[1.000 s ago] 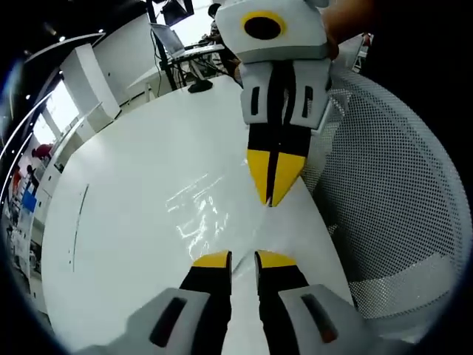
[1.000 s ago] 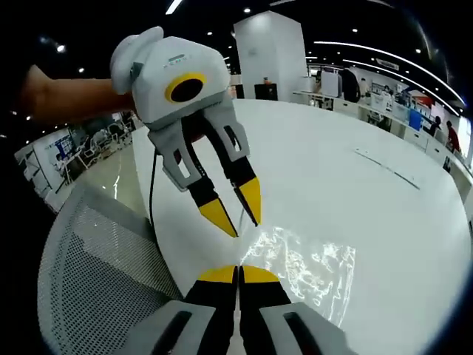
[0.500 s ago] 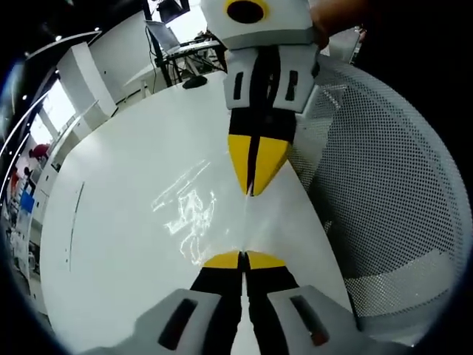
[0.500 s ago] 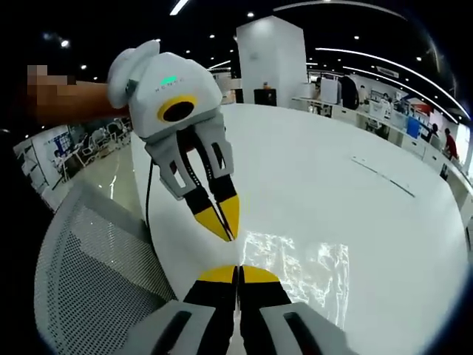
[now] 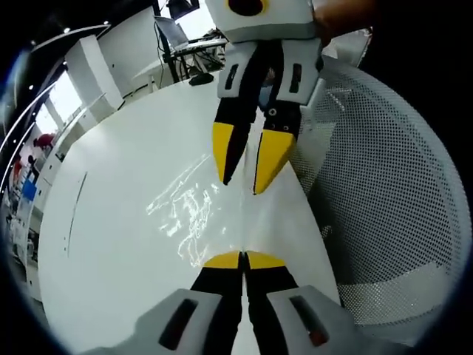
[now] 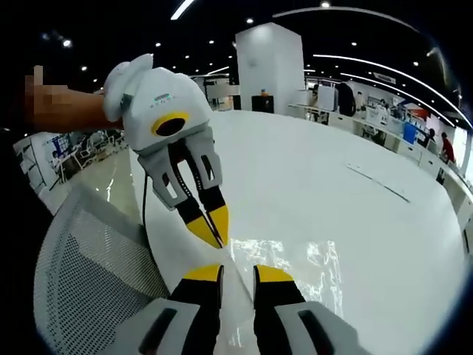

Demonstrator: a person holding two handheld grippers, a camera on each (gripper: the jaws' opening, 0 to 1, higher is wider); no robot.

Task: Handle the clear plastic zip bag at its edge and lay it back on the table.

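Lying crinkled, glinting clear zip bag (image 5: pixel 188 214) — left tongs (image 5: pixel 242 259) clenched on its edge, right tongs (image 6: pixel 238 273) released

The zip bag (image 5: pixel 188 214) lies on the table (image 5: pixel 118 222) (near its edge), between both hand-held grippers.

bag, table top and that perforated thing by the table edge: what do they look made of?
Zip bag: thin clear plastic film, glossy; the table shows through it and crinkles catch bright glints.
Table: smooth white top with a soft sheen, likely laminate or painted board; the core cannot be told.
Perforated surface: white curved sheet with regular small holes, probably a moulded plastic or mesh chair back.
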